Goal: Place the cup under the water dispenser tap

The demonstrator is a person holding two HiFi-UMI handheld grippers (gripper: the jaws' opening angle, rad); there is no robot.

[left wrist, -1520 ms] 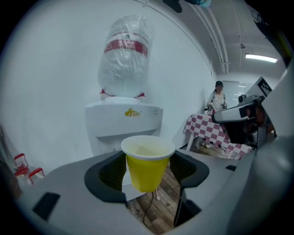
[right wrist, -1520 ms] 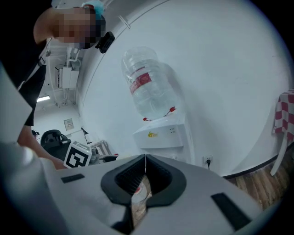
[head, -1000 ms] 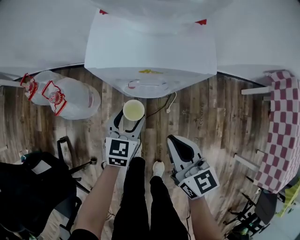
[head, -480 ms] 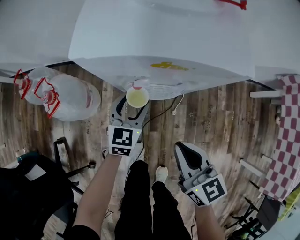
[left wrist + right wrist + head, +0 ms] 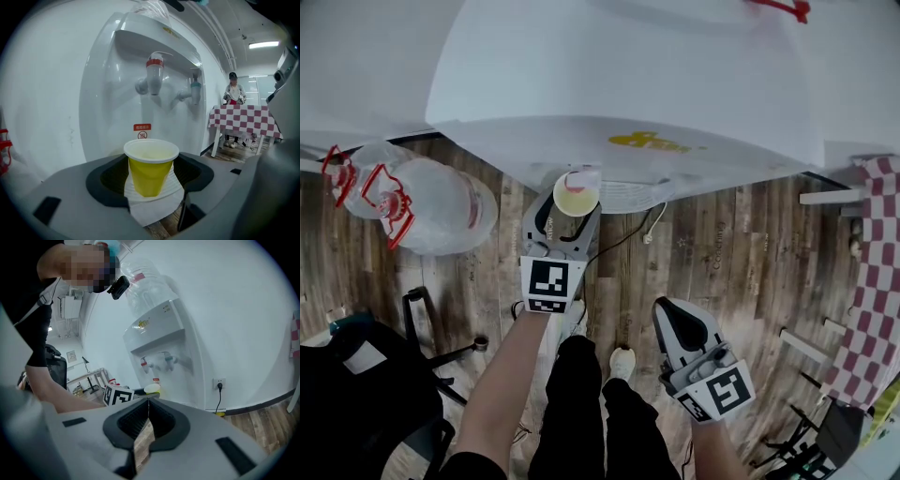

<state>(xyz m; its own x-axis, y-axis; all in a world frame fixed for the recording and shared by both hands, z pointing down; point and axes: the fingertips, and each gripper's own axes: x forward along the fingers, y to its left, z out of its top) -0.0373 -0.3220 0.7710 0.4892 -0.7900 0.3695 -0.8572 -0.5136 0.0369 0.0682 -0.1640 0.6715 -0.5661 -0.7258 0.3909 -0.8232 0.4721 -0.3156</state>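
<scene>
My left gripper (image 5: 572,211), jaws spread wide but gripping the cup (image 5: 577,191), has carried it from mid-floor up to the water dispenser (image 5: 628,84), so it's nearly placed. Only the left gripper view shows the red tap (image 5: 154,75) above and beyond the rim. My right gripper (image 5: 680,323) hangs idle, jaws closed and empty.

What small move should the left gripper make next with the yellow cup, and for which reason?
Probably ease the left gripper a little forward, keeping it level. It holds the yellow cup upright, but the red tap seems to sit above and slightly beyond the cup's rim, so the spout is likely not yet over the opening.
</scene>
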